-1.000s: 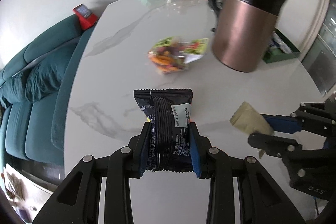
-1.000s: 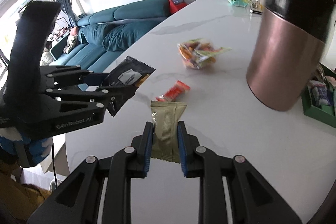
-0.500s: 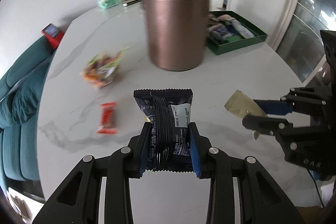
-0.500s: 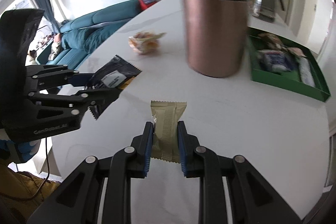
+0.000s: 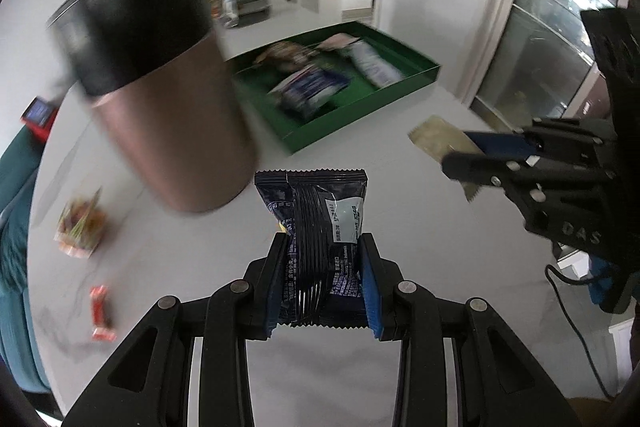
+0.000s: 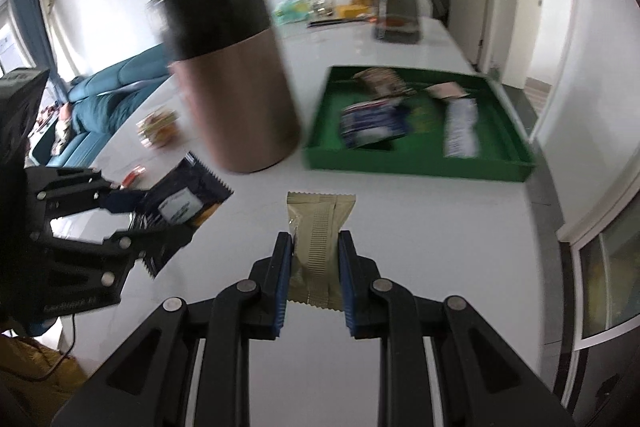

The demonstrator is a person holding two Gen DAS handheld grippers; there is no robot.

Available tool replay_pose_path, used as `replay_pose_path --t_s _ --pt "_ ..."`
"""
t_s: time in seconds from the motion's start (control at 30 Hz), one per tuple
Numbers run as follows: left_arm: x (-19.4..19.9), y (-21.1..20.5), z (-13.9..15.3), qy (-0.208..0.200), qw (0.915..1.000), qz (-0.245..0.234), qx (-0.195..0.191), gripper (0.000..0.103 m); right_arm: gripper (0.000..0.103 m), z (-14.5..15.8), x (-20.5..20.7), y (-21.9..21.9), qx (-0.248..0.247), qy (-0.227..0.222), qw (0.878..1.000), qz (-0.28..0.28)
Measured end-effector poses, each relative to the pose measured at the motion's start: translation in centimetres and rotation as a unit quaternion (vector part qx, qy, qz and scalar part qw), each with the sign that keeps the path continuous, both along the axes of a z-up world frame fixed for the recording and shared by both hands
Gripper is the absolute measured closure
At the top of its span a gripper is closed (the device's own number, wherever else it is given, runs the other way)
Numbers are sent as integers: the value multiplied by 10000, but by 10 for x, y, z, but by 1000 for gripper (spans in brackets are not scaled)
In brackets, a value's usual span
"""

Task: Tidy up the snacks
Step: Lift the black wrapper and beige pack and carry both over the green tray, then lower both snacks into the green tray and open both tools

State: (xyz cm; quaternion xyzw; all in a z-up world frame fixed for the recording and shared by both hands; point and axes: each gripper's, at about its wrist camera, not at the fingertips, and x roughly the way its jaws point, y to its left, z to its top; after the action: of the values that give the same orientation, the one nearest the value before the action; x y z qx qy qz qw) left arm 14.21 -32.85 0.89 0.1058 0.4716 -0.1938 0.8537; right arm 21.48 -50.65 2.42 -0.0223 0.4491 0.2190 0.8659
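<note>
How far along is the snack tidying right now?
Partly done. Several packets already lie in the green tray. In hand: the left gripper is shut on a black packet and the right gripper on a tan packet. Left on the table: a colourful candy bag and a small red bar.

Both grippers are swinging across the white table [image 5: 400, 163] toward the green tray [image 6: 420, 167], which is coming fully into view. The copper canister [image 5: 172, 131] is sliding leftward in the frames, and the teal sofa [image 6: 108, 99] is slipping toward the edge.
</note>
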Motion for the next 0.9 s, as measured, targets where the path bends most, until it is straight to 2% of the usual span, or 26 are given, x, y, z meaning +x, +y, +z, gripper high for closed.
replay_pose_path --t_s 0.23,0.4,0.67,0.9 --pt "52 -70 14 -178 9996 -189 -140 73 88 15 60 -67 -181 -375 9984 -379" --pt "106 -99 16 -307 9993 152 -166 73 88 15 108 -94 -235 -556 9970 -494" --pt "183 -129 -8 -435 9971 597 174 73 88 -23 179 -108 -286 -441 9972 -539" --pt "215 -134 -38 -363 9952 789 454 73 88 -61 217 -107 -341 -223 9978 -529"
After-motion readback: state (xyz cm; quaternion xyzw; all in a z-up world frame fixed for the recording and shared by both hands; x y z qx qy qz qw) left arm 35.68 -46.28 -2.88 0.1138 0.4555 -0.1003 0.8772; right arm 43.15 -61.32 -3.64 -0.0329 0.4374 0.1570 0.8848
